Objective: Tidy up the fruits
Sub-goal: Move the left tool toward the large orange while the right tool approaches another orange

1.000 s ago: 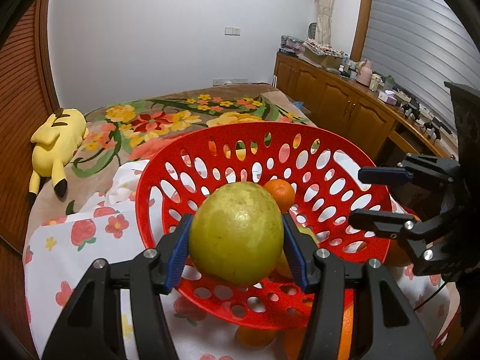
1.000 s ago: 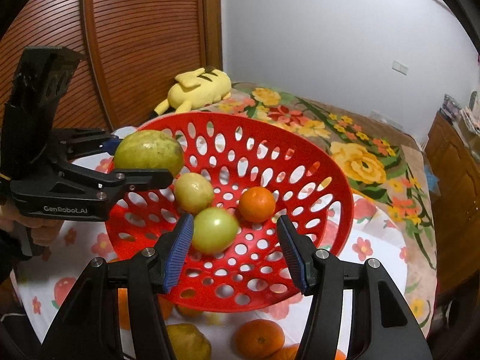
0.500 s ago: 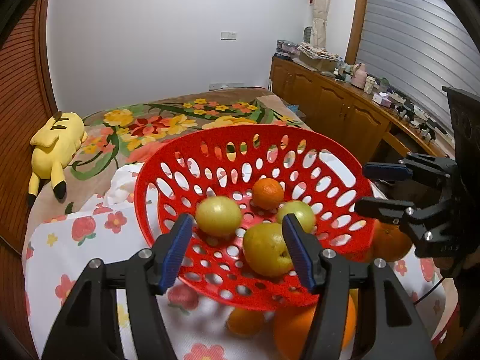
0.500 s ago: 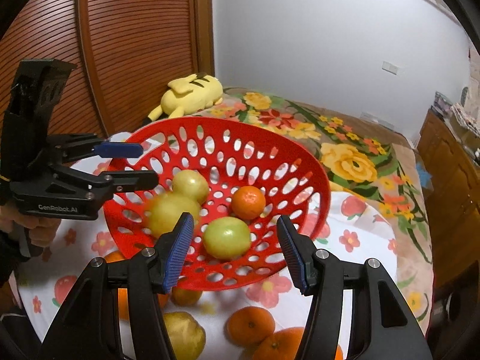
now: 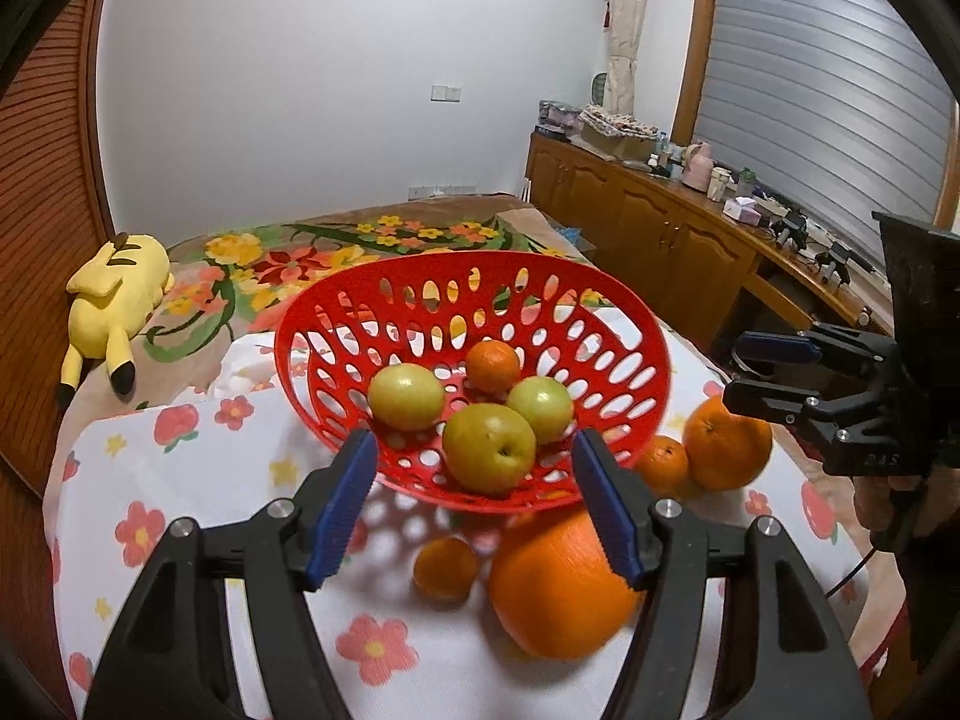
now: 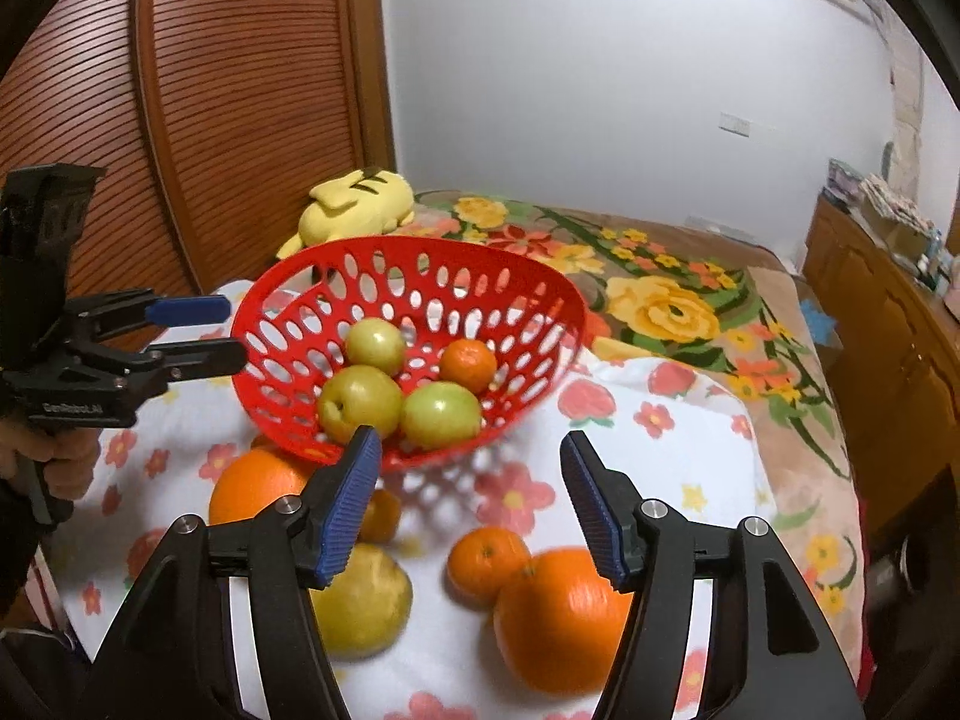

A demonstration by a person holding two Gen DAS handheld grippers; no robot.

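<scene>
While looking along the left gripper (image 5: pixel 474 450), note jaws just opening to a middling gap, empty, framing but not touching the nearest green apple (image 5: pixel 489 447) in the red basket (image 5: pixel 600 300), with two more green apples and a tangerine (image 5: pixel 493 365) lying behind. Judge the next pick as the big orange (image 5: pixel 561 588) on the flowered cloth (image 5: pixel 198 516), just near of the basket and partly under its rim: spread wider first, come down from the near side, close across the widest part, and lift clear of the rim before swinging over. Leave the small tangerine (image 5: pixel 445 567) beside it alone. See far right the right gripper (image 5: pixel 737 371), side-on, above two more oranges; read nothing from the blurred letters on its body. Turning to the right wrist view, find the right gripper's jaws likewise just opening, middling, nothing between the pads. Choose among the loose fruit close below: a yellow pear (image 6: pixel 360 600) near left, a tangerine touching a large orange (image 6: pixel 558 618) near right. Take one at a time and set it down gently among the apples. Read "GenRobot.AI" (image 6: pixel 72 407) on the left gripper at far left.
</scene>
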